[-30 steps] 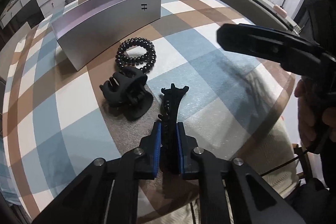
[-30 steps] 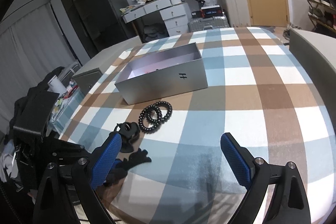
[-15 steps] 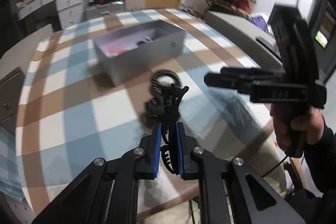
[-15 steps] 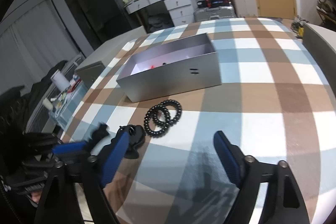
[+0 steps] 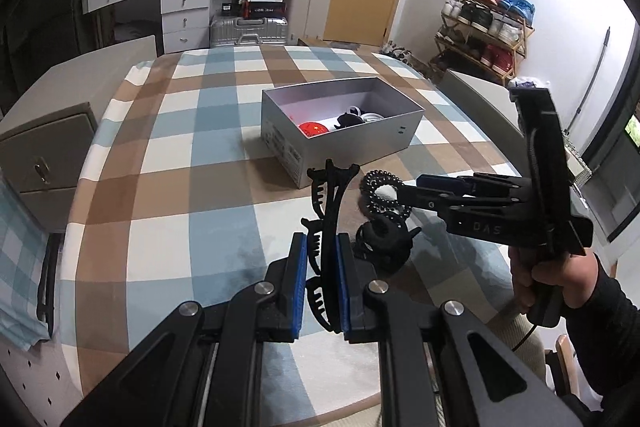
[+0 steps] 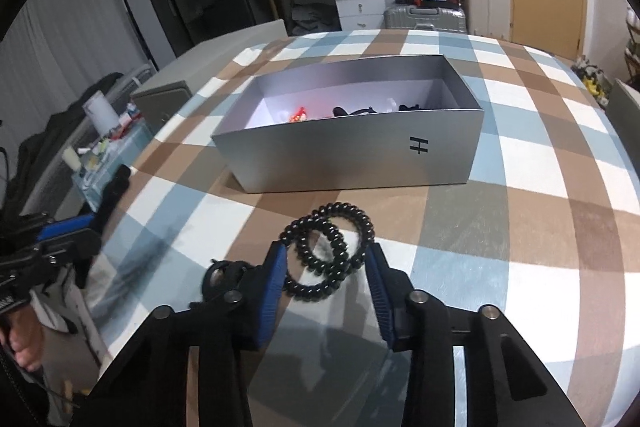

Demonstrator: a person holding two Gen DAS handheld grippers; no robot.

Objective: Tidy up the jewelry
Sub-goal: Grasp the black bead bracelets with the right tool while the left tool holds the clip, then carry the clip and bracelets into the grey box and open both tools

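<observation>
My left gripper [image 5: 322,247] is shut on a long black hair clip [image 5: 329,203] and holds it upright above the table. My right gripper [image 6: 326,259] is open, its blue pads on either side of two black spiral hair ties [image 6: 326,251] that lie on the cloth; the ties also show in the left wrist view [image 5: 380,189]. A black claw clip [image 5: 384,239] lies beside them. The open silver box [image 6: 360,155] holds a red item [image 6: 298,115] and several dark pieces; it also shows in the left wrist view [image 5: 340,139].
The round table [image 5: 180,187] has a blue, brown and white checked cloth. A grey cabinet [image 5: 44,155] stands off its left edge. My right gripper's body [image 5: 500,211] reaches in from the right. Drawers, suitcases and a shoe rack stand behind.
My left gripper lifted the long hair clip off the table and tilted up. My right gripper moved forward and down to the spiral hair ties and narrowed around them.
</observation>
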